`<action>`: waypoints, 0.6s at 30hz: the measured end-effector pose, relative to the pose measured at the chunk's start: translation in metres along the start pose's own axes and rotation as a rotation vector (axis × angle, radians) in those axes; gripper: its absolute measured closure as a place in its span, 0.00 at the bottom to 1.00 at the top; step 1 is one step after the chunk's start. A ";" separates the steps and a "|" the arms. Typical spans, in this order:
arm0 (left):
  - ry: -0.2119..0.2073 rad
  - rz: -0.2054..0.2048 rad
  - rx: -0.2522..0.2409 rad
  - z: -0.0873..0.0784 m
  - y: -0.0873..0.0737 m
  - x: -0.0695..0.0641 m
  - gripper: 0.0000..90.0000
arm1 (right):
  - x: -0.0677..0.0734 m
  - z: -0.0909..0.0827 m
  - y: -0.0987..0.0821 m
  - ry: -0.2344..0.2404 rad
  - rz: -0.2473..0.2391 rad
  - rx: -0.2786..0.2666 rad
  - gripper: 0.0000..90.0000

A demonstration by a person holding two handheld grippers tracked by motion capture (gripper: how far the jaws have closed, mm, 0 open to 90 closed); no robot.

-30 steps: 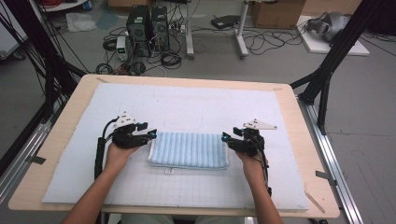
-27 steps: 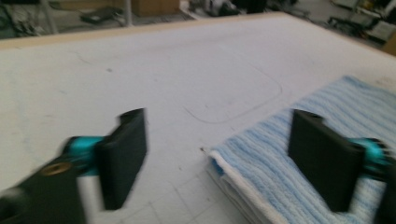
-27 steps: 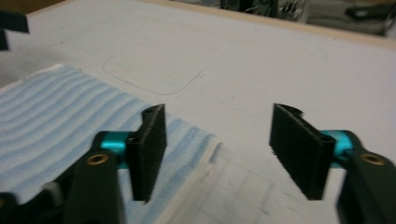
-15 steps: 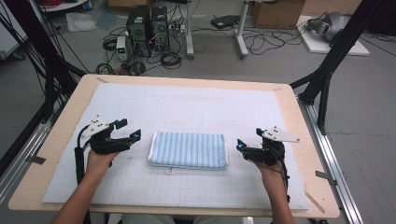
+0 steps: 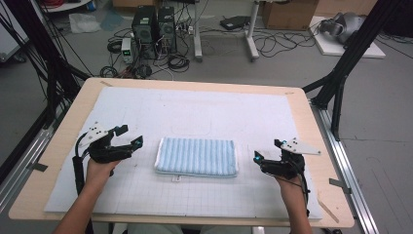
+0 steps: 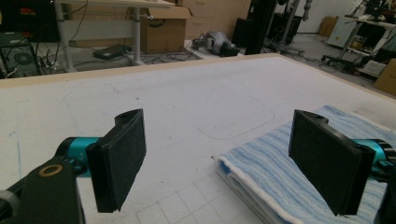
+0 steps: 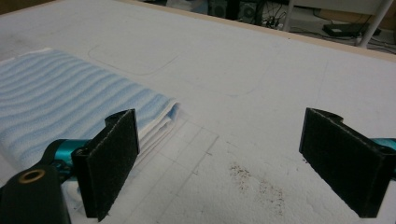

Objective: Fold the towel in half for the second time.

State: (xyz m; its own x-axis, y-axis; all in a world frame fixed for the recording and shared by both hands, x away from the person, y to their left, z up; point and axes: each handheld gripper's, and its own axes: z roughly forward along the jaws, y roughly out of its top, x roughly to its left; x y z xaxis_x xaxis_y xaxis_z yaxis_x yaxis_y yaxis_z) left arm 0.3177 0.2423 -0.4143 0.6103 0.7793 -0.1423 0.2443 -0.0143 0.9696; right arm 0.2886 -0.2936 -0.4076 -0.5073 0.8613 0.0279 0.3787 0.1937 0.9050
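My left gripper (image 5: 127, 138) has its jaws spread wide, and they have just been opening; nothing lies between the pads (image 6: 117, 161) but bare white mat (image 5: 204, 105). In the left gripper view the folded blue-striped towel (image 6: 285, 168) sits off to the side of the far pad, close but not touched. My right gripper (image 5: 267, 152) is the same story: jaws just parted and now as wide as I see them go, empty, with only gridded mat and a scatter of dark specks (image 7: 254, 179) ahead of them.

Outward from both, the towel (image 5: 197, 156) lies flat in the middle of the mat, between the two grippers and apart from each. Its long axis runs side to side across the table (image 5: 311, 122), so each short end faces one gripper. The left jaw tips look a shade nearer their end than the right ones do (a narrow call from the high view). A small white tag (image 5: 176, 178) pokes out at the near long edge.

I judge that any coming move on the towel would be inward along that axis, each hand to its own end.
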 end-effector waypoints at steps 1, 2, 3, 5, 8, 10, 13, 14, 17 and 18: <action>-0.007 -0.001 0.001 0.000 0.000 0.000 0.22 | -0.001 0.000 0.000 0.001 -0.002 -0.004 0.13; -0.006 0.000 0.002 -0.001 0.000 0.000 0.22 | 0.000 0.000 0.000 -0.004 0.001 0.003 0.13; -0.006 0.005 0.001 -0.002 0.000 0.000 0.22 | 0.000 0.000 0.000 -0.004 -0.007 0.003 0.13; -0.003 0.001 -0.002 -0.003 0.000 0.000 0.22 | 0.002 0.000 0.000 -0.005 -0.012 0.008 0.13; 0.002 0.004 0.000 -0.004 -0.001 0.001 0.22 | 0.004 0.001 0.003 -0.003 -0.020 0.004 0.13; 0.007 0.002 0.001 -0.005 -0.001 0.001 0.22 | 0.005 0.002 0.004 -0.002 -0.023 -0.002 0.13; 0.017 0.006 0.005 -0.005 -0.002 0.002 0.22 | 0.006 0.004 0.004 0.005 -0.022 0.004 0.13; 0.018 0.006 0.007 -0.005 -0.003 0.002 0.22 | 0.006 0.005 0.004 0.006 -0.026 0.002 0.13; 0.016 0.007 0.013 -0.005 -0.004 0.002 0.22 | 0.006 0.007 0.004 0.005 -0.031 0.006 0.13; 0.016 0.005 0.016 -0.005 -0.004 0.002 0.22 | 0.005 0.007 0.004 0.005 -0.030 0.007 0.13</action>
State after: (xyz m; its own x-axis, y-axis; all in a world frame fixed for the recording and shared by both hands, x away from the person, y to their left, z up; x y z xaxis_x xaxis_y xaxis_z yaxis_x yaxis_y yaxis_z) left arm 0.3146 0.2472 -0.4177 0.5990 0.7894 -0.1344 0.2535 -0.0277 0.9669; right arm 0.2924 -0.2851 -0.4069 -0.5221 0.8529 0.0026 0.3682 0.2227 0.9027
